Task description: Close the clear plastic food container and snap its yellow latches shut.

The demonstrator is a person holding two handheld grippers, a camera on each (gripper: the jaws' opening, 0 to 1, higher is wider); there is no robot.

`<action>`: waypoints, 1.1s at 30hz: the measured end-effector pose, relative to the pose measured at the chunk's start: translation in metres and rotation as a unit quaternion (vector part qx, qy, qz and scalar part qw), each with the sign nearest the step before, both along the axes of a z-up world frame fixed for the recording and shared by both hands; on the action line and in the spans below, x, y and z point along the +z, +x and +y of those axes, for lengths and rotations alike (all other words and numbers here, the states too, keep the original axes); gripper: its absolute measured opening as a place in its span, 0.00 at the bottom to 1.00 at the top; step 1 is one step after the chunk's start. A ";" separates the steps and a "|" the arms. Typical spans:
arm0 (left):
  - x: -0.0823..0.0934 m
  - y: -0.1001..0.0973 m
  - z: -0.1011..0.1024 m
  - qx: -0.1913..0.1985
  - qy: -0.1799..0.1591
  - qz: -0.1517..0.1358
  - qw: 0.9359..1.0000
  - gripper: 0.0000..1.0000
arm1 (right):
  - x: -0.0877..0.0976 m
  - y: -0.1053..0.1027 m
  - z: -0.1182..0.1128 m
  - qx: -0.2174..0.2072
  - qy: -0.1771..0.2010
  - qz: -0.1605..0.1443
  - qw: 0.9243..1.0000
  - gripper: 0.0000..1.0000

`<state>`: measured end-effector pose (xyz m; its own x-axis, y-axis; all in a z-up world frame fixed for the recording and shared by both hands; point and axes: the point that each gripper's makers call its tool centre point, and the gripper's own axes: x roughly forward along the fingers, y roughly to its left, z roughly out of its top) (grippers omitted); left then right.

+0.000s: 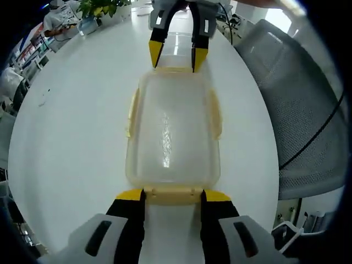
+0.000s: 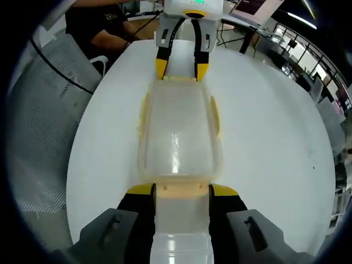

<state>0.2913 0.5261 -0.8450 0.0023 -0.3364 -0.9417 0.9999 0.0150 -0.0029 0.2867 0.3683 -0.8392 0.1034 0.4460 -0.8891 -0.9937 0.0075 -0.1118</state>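
Observation:
The clear plastic container (image 1: 173, 126) lies on the round white table (image 1: 71, 137) with its lid on. Pale yellow side latches (image 1: 216, 113) stick out a little from its long sides. In the left gripper view, my left gripper (image 1: 173, 195) is open, its yellow-tipped jaws straddling the near end latch (image 1: 173, 193). My right gripper (image 1: 177, 55) stands at the far end, jaws apart around that end's latch. In the right gripper view the same container (image 2: 179, 132) runs from my right gripper (image 2: 182, 191), open astride its end latch (image 2: 181, 190), to the left gripper (image 2: 181, 70) opposite.
A grey mesh chair (image 1: 297, 110) stands close to the table's edge, also visible as the chair (image 2: 49, 110) in the right gripper view. A potted plant (image 1: 99, 8) sits at the far rim. A person in a dark top (image 2: 104, 27) is behind the table.

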 end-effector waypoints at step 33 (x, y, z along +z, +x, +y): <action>0.003 -0.001 0.002 -0.005 0.003 0.000 1.000 0.34 | -0.005 0.000 0.004 -0.011 -0.014 0.009 1.000 0.34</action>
